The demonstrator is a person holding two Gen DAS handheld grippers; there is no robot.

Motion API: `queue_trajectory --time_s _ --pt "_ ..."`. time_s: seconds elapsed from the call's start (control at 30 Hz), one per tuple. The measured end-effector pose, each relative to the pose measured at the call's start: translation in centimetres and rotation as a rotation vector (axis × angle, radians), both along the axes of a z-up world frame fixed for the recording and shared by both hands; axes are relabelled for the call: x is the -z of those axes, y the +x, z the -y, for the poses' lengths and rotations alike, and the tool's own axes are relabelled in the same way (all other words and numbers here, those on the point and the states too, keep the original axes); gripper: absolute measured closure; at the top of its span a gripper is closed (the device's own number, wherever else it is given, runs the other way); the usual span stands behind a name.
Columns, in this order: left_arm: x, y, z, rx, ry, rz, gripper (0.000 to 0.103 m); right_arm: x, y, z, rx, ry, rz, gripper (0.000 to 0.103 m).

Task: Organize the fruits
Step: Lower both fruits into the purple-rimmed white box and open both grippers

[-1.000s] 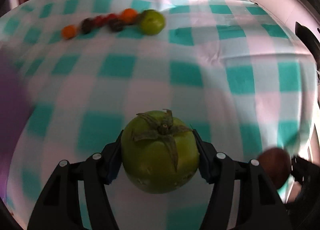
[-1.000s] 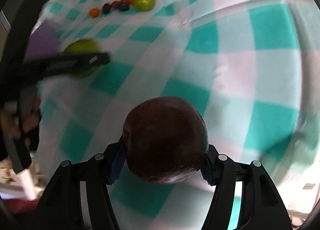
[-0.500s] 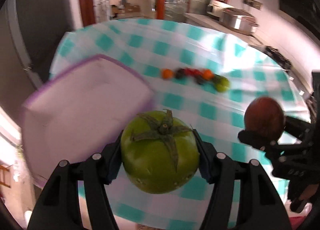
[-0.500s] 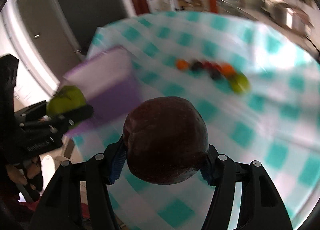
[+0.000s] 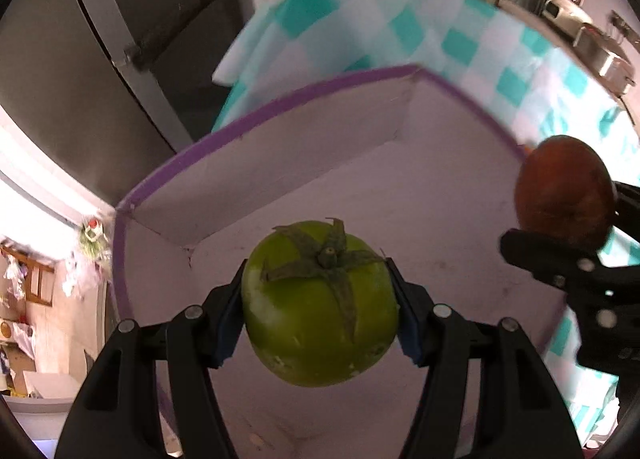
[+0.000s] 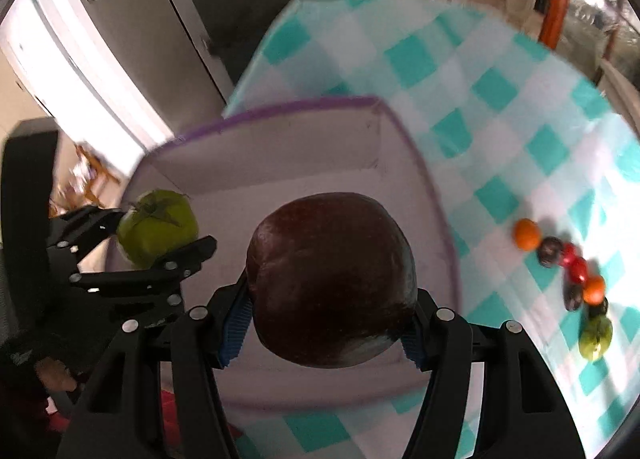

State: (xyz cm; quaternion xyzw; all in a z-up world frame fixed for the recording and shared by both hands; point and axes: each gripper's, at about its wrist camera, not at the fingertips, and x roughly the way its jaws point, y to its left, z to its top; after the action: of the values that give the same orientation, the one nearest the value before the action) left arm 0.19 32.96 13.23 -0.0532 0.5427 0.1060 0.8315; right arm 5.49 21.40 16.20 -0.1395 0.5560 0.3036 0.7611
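My left gripper is shut on a green tomato and holds it above the inside of a white box with a purple rim. My right gripper is shut on a dark red apple and holds it over the same box. The apple also shows at the right of the left wrist view, and the green tomato at the left of the right wrist view. A row of small fruits lies on the checked cloth to the right of the box.
The box stands at the near left part of a table with a teal and white checked cloth. A second green tomato ends the fruit row. A dark cabinet stands beyond the table's left edge.
Both grippers have swung left with their fruits, from above the open cloth to above the purple-rimmed box. The fruit row now lies off to the right.
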Motion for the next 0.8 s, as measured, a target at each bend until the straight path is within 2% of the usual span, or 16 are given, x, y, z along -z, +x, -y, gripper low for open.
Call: queue_trajectory --time_s 0.23,0.4,0.63,0.8 --pt "4.6 2.5 -2.8 -0.053 -0.085 -0.154 0.040 5.7 4.1 -4.1 -0.010 -0.167 -0.133 0.041" --pt "7.4 3.1 -4.4 -0.100 -0.111 -0.244 0.040 8.6 6.0 -6.6 -0.047 -0.262 -0.189 0.041" --pt "9.8 2.7 -5.5 -0.151 -0.132 -0.310 0.040 11.6 7.5 -8.5 -0.037 -0.319 -0.222 0.041" --pt "9.8 2.4 -5.9 -0.156 -0.140 -0.301 0.039 12.5 7.7 -8.6 -0.032 -0.322 -0.219 0.040"
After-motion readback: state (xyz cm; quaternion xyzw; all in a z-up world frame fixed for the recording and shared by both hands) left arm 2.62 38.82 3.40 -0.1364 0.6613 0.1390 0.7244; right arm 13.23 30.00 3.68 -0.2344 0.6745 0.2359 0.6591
